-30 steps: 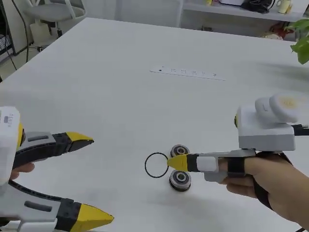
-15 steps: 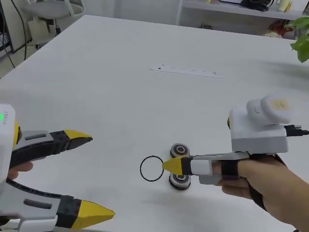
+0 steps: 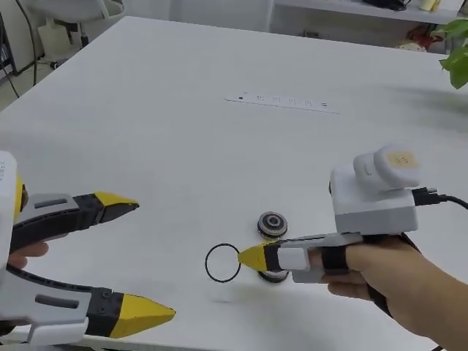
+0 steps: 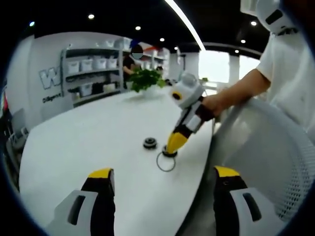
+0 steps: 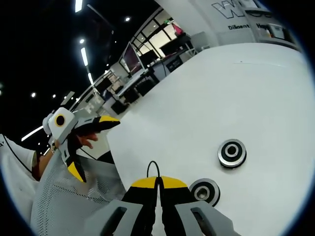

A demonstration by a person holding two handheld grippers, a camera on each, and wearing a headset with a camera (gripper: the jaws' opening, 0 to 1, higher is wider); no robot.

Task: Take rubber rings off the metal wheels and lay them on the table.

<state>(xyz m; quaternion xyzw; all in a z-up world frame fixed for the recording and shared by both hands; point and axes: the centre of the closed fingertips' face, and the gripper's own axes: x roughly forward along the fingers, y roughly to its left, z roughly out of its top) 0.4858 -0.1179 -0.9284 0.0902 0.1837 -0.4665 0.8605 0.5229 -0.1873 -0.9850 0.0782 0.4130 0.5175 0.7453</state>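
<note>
A thin black rubber ring (image 3: pixel 206 263) lies flat on the white table (image 3: pixel 183 146), and my right gripper (image 3: pixel 243 257) is shut on its right edge. In the right gripper view the ring (image 5: pixel 152 162) loops out from between the closed yellow tips (image 5: pixel 157 182). One metal wheel (image 3: pixel 272 224) stands free behind the gripper. A second wheel (image 3: pixel 275 276) is partly hidden under the jaws. My left gripper (image 3: pixel 146 260) hovers open at the lower left, well apart from them. Its own view shows the ring (image 4: pixel 157 162), both wheels (image 4: pixel 150 143) and the right gripper (image 4: pixel 175 142).
A flat white strip (image 3: pixel 281 102) lies across the middle of the table. A green plant (image 3: pixel 457 51) stands at the far right and an office chair (image 3: pixel 66 9) beyond the far left corner. The table's near edge is close to both grippers.
My right gripper has drawn the rubber ring a little to the left, away from the two wheels, which stayed put. The left gripper has held its place, open.
</note>
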